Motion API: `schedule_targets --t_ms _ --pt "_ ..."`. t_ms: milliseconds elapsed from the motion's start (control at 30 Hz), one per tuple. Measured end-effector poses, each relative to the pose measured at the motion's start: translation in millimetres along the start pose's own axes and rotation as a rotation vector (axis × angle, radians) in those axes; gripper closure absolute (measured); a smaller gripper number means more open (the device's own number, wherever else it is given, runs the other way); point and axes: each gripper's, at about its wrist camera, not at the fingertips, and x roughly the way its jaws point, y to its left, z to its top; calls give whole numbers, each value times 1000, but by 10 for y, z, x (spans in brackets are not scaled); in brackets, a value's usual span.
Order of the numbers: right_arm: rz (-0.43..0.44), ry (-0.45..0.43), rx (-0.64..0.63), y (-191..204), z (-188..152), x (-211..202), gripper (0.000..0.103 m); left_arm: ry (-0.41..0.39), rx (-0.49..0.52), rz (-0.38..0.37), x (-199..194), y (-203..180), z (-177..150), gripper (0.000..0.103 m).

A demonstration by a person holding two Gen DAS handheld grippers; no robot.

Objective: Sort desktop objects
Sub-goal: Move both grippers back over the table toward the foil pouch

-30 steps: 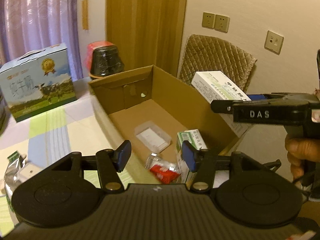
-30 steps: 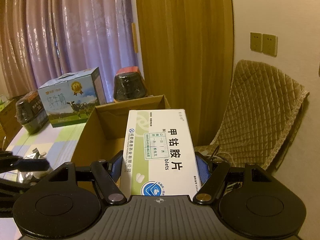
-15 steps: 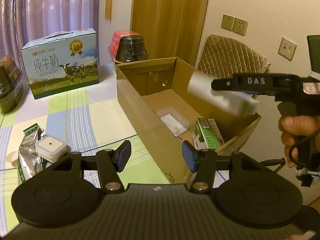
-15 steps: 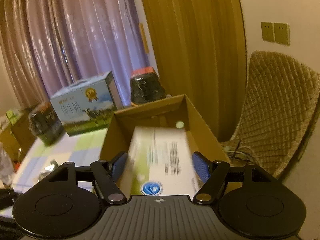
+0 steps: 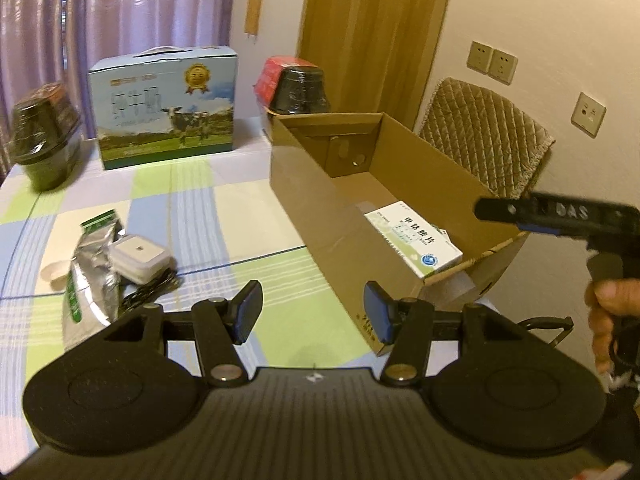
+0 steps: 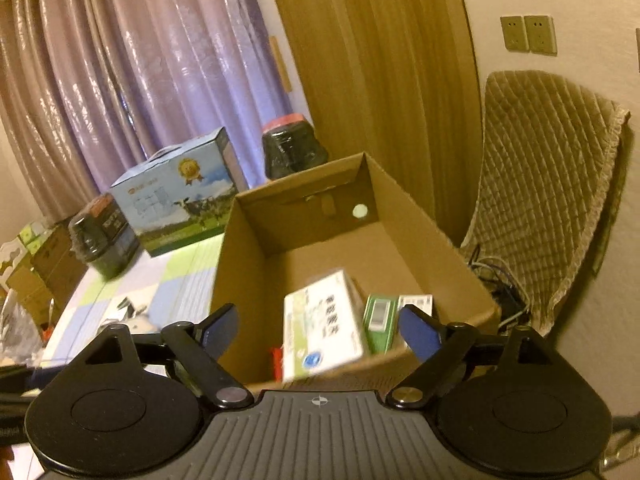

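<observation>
Cardboard box: open-topped, standing at the table's right edge. White-and-green medicine carton: printed face up, tilted, at the near end of the box interior. Green carton: directly to its right, inside the box.

Foil pouch, white square case: on the table, left, touching.

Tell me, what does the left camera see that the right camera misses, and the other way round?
Only the left view shows the silver foil bag, the small white square box beside it, and the hand holding the right gripper. Only the right view shows the green box in the cardboard box. Both show that cardboard box, the white medicine box inside it, and the milk carton.
</observation>
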Motion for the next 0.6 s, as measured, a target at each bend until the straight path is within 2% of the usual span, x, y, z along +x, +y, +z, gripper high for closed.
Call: schedule_targets --t_ms 200,300,367,433,600 --pt "36 -5 -20 300 -225 -290 10 -27 -46 53 -340 177 -161 45" --pt "65 4 -28 475 -339 -385 9 -32 -66 81 -513 294 -255 36" --pt "84 22 -37 602 -425 -419 6 -35 -78 100 -642 390 -324 22" --pt "107 46 -51 727 -525 -433 3 -42 -82 123 -771 476 -388 16" --pt "145 99 -76 990 -787 -419 2 -42 -108 181 -1027 731 -541 10"
